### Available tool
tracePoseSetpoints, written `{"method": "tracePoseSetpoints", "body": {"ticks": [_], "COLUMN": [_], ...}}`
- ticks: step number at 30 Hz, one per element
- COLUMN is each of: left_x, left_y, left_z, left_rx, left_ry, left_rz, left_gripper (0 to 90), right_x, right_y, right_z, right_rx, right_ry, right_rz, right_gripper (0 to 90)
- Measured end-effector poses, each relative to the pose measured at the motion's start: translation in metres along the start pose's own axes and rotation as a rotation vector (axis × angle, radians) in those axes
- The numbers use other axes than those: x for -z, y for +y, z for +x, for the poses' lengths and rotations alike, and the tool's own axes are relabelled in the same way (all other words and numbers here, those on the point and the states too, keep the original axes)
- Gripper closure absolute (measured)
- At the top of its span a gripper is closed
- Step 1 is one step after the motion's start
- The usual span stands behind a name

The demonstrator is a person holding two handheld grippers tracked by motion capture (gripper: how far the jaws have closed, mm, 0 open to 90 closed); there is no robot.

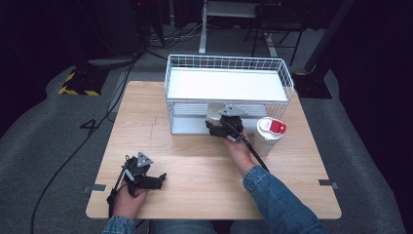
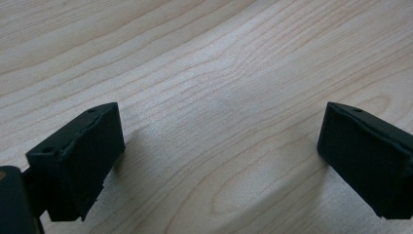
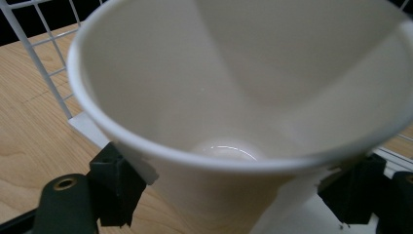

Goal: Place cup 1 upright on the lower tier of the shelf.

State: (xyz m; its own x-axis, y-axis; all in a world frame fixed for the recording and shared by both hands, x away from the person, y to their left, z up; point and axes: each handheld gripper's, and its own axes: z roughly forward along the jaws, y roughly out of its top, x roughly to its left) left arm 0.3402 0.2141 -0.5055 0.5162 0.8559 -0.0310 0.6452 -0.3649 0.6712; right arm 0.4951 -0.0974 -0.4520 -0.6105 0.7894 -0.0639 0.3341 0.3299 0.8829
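A wooden table point(image 1: 195, 161) is bearing a white wire rack point(image 1: 229, 92).
The right gripper point(image 3: 234, 195) is clasping a white cup point(image 3: 234, 97) at the rack's lower shelf; the left gripper point(image 2: 219, 161) is resting agape on bare wood.

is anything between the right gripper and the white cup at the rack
Nothing visible does. The right gripper already has the white cup between its jaws, at the open front of the wire rack.
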Motion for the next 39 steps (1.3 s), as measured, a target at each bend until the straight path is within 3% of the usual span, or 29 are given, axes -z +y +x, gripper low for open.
{"method": "tracePoseSetpoints", "body": {"ticks": [14,19,29,39], "left_x": [0.000,0.000,0.000,0.000], "left_y": [0.000,0.000,0.000,0.000], "left_z": [0.000,0.000,0.000,0.000], "left_rx": [0.000,0.000,0.000,0.000], "left_ry": [0.000,0.000,0.000,0.000], "left_rz": [0.000,0.000,0.000,0.000], "left_gripper": [3.8,3.8,3.8,3.8], "right_x": [-0.023,-0.031,-0.037,-0.039], "right_y": [-0.004,-0.008,-0.009,-0.009], "right_z": [-0.005,-0.012,-0.019,-0.019], "right_rx": [-0.006,-0.035,-0.079,-0.086], "right_ry": [-0.033,-0.043,-0.032,-0.023], "right_rz": [-0.001,0.001,0.017,0.021], "right_gripper": [22.0,22.0,21.9,21.5]}}
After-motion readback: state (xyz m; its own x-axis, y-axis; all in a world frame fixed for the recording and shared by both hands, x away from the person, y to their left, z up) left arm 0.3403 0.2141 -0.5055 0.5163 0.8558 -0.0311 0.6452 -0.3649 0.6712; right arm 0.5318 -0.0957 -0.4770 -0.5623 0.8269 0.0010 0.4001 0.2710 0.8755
